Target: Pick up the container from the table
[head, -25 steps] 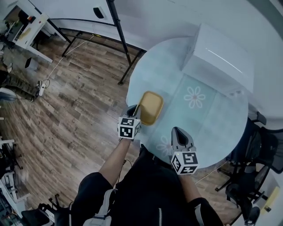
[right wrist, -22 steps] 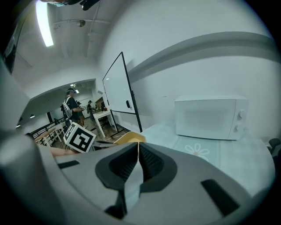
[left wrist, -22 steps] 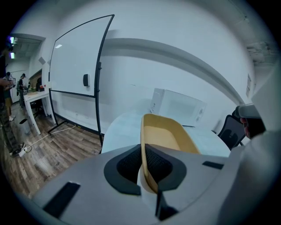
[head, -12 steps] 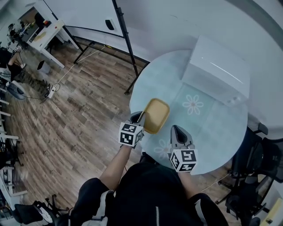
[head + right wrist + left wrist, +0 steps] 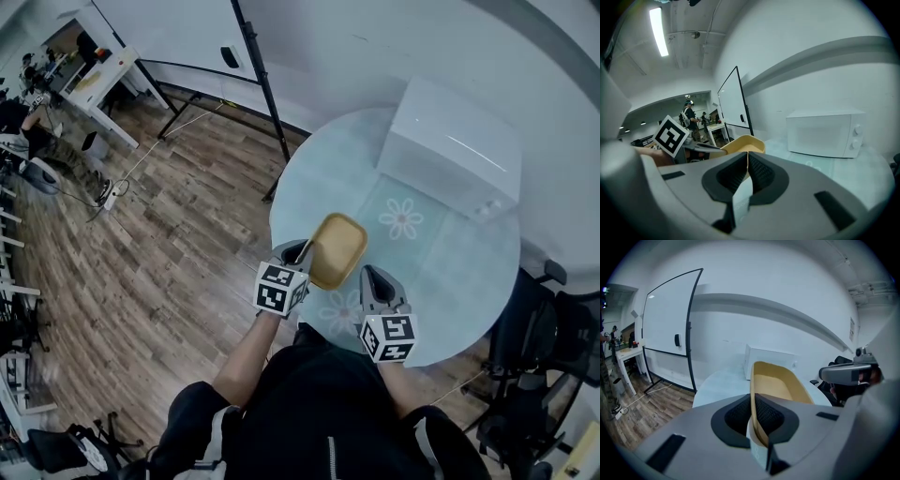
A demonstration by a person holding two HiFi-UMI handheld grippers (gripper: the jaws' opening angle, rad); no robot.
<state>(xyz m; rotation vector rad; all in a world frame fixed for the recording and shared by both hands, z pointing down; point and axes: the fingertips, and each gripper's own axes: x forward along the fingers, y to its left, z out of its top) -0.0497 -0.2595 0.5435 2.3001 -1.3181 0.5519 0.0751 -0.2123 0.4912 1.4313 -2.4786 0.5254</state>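
Lifting: left gripper (image 5: 298,251) clamped rim of shallow yellow plastic container (image 5: 337,249); right gripper (image 5: 375,281), at four o'clock, was closed, empty; I judged a level raise next.

A wood floor (image 5: 169,234) is seen beneath a round table (image 5: 441,272), on which a white microwave (image 5: 450,150) is set; a whiteboard (image 5: 668,324) is stood against the white wall (image 5: 778,287).

Left tongs (image 5: 298,249) clamped, right tongs (image 5: 373,275) closed
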